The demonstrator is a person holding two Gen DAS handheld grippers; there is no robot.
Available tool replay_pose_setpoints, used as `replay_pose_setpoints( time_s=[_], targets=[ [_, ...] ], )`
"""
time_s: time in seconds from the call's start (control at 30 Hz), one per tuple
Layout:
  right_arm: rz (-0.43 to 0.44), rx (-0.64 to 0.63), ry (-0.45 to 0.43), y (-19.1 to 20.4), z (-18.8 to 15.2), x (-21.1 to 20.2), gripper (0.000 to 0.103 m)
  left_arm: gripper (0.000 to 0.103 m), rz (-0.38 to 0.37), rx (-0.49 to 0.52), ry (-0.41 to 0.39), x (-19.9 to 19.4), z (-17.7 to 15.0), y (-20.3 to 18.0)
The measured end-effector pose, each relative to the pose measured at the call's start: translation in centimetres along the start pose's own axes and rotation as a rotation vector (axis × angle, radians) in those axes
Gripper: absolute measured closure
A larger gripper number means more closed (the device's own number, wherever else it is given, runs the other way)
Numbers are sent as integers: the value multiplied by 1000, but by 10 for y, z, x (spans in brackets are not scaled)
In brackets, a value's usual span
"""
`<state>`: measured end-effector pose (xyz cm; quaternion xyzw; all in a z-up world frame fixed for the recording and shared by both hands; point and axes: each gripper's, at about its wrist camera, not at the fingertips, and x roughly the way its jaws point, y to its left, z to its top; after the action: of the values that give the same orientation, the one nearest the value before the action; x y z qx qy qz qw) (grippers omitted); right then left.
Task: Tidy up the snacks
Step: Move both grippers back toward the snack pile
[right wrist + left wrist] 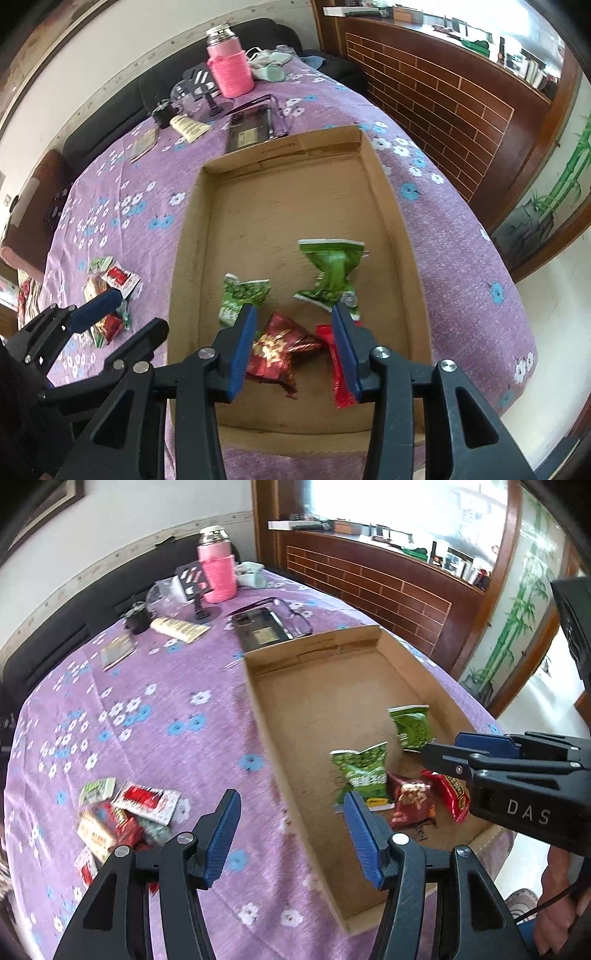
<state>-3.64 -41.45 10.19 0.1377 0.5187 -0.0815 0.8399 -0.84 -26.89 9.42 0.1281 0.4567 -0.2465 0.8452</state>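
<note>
Right gripper (293, 349) spread wide above shallow brown cardboard tray (192, 236), gripping nothing; crumpled green snack packet (332, 273) just ahead, seemingly untouched. Left gripper (291, 834) likewise spread, empty.

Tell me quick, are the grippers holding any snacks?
Left gripper: open, holding nothing.
Right gripper: open, holding nothing.

The right gripper (293, 341) hangs over the near end of a shallow cardboard tray (190, 236), its blue pads spread with nothing between them. Four packets lie in the tray — a green packet (242, 295) beside the left pad, a crumpled green one (332, 273) farther in, a dark red foil packet (279, 347) and a bright red packet (340, 373) at the right pad. Left of the tray, on the purple floral cloth (443, 229), a pile of loose snacks (110, 288) sits under the left gripper (122, 314).
</note>
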Motion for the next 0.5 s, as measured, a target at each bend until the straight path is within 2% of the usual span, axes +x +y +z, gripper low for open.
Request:
replay_pose_setpoints(
  time_s=[0.27, 0.5],
  targets=[
    [-9, -109, -4, 42, -9, -3, 62, 42, 19, -78, -14, -15, -19, 32],
    [3, -234, -21, 90, -16, -4, 62, 42, 62, -190, -21, -29, -43, 76]
  ],
)
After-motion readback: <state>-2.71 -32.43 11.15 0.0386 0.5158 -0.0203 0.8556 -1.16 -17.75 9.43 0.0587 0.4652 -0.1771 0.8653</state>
